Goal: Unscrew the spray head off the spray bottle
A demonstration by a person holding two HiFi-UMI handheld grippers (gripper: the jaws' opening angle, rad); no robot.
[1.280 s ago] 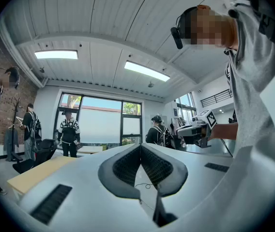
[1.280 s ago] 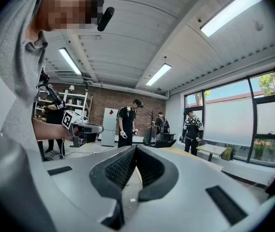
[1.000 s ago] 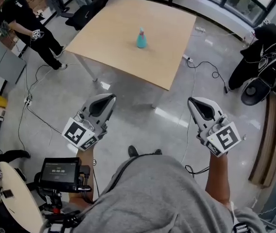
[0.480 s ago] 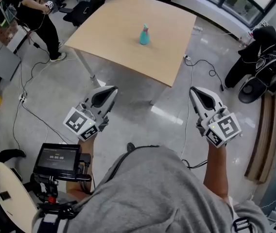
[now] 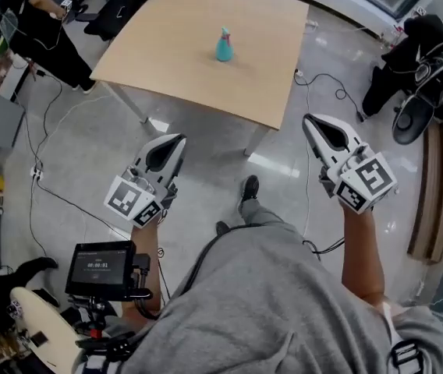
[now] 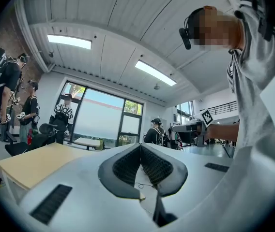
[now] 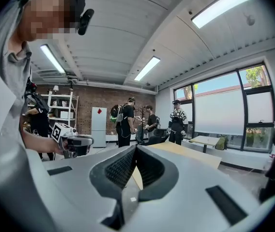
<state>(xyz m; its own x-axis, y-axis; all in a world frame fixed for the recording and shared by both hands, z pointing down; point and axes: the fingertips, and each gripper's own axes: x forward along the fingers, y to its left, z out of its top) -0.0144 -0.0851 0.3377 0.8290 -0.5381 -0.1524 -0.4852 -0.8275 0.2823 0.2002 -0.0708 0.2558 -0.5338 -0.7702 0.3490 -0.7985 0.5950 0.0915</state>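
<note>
The teal spray bottle [image 5: 224,45] with its spray head on stands upright on the light wooden table [image 5: 175,53], far ahead in the head view. Both grippers hang over the floor well short of the table, pointing toward it. My left gripper [image 5: 176,140] is shut with nothing in it, and its jaws meet at their tips [image 6: 140,147]. My right gripper [image 5: 310,121] is shut and empty too, jaws closed together [image 7: 134,148]. The bottle shows in neither gripper view; only the table [image 6: 31,164] [image 7: 190,153] appears there.
Grey polished floor with cables [image 5: 327,84] lies between me and the table. People stand at the far left [image 5: 26,29] and sit at the far right [image 5: 428,53]. A screen device [image 5: 101,267] sits at my lower left. My shoe [image 5: 249,187] is forward.
The person has stepped toward the table, a foot now showing ahead. The right gripper has moved up the picture toward the table; the left has barely shifted. Both stay shut.
</note>
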